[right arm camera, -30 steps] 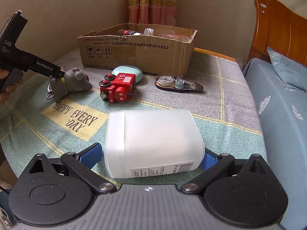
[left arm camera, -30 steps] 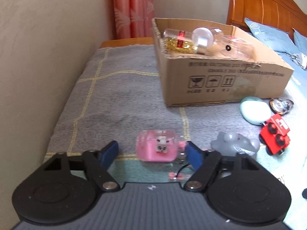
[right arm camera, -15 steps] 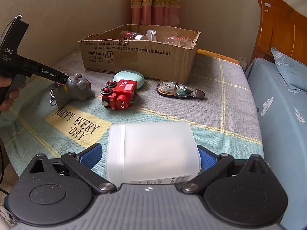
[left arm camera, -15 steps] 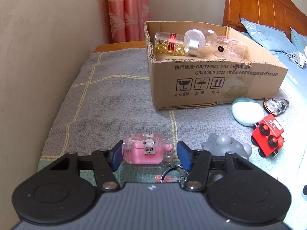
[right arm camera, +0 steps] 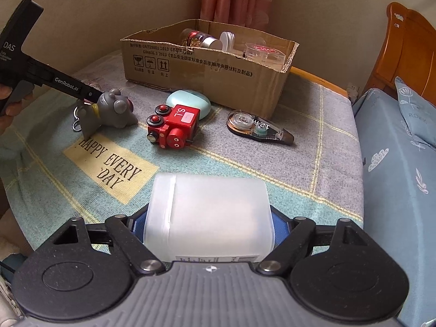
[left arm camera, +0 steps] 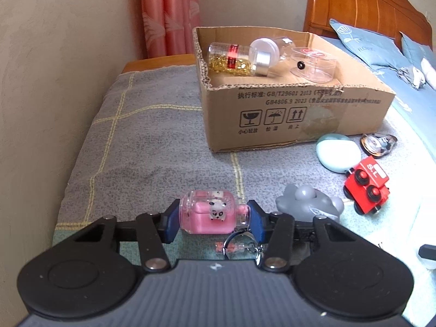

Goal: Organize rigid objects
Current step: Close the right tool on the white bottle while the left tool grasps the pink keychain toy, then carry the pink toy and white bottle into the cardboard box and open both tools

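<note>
While your left tool [left arm camera: 215, 218] pinches the pink keychain bottle [left arm camera: 211, 215] end to end, long axis crosswise between the pads, your right tool [right arm camera: 208, 224] grips the white plastic container [right arm camera: 209, 215] the same way. Ahead of both lies the cardboard box [left arm camera: 294, 117]. A second ago the left pads stood wide of the bottle; now they touch it.

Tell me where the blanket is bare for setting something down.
Bare: grey blanket between the wall and the cardboard box; also right of the correction tape, toward the bed. Crowded: before the box, around the mint case, red toy train, grey toy.
</note>
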`<state>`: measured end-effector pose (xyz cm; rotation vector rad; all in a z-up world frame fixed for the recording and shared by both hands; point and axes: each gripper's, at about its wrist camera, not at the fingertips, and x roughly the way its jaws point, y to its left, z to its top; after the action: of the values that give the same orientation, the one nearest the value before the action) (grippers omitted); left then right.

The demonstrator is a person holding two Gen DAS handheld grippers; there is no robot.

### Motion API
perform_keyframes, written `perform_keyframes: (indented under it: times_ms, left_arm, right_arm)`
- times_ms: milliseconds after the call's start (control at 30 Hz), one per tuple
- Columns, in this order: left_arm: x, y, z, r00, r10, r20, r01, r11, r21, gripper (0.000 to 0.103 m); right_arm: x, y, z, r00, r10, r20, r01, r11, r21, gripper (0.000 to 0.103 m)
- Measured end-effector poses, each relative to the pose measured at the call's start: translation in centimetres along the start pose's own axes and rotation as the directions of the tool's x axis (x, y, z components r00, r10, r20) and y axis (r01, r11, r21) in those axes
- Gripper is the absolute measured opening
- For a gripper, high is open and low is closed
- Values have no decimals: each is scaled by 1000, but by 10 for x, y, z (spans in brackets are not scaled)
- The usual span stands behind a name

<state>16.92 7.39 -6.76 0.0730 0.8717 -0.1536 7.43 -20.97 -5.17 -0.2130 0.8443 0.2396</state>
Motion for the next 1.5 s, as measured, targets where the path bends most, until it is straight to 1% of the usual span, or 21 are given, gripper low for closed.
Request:
perform_keyframes:
  times_ms: [300,467,567,733,933,1100,1233,1367,1500]
  left_arm:
    - [-36,-7,10,999,-32,24,31,998,53,50]
    - [-57,-15,19,998,-51,47,47,994,94,50]
    - [-67,-18,27,996,-69,61,63,993,103,50]
    - [-83,-24,45,992,-71,108,57,990,129,50]
    - [-92,-33,77,984,-77,158,50,985,168,50]
    - [-96,-44,111,973,-84,214,35,975,221,50]
    - [-91,-50,136,965,-77,249,14,970,244,50]
    - [-74,-51,153,967,-72,244,11,970,241,50]
    - [-51,-50,159,976,-64,210,14,974,228,50]
  right_arm:
    - [-17,-2,14,1000,22,21,-20,996,-82,87]
    - [-26,-6,25,998,50,47,-45,994,-99,87]
    - [-31,-8,32,996,64,63,-57,992,-112,87]
    - [-36,-12,42,994,62,90,-49,989,-139,87]
    - [-38,-23,58,992,67,110,-51,989,-140,87]
    - [-36,-34,74,990,65,129,-46,989,-140,87]
    - [-35,-40,88,987,51,153,-28,988,-149,87]
    - [-35,-45,101,983,42,176,-15,989,-149,87]
    - [-37,-48,110,981,34,192,-5,988,-154,87]
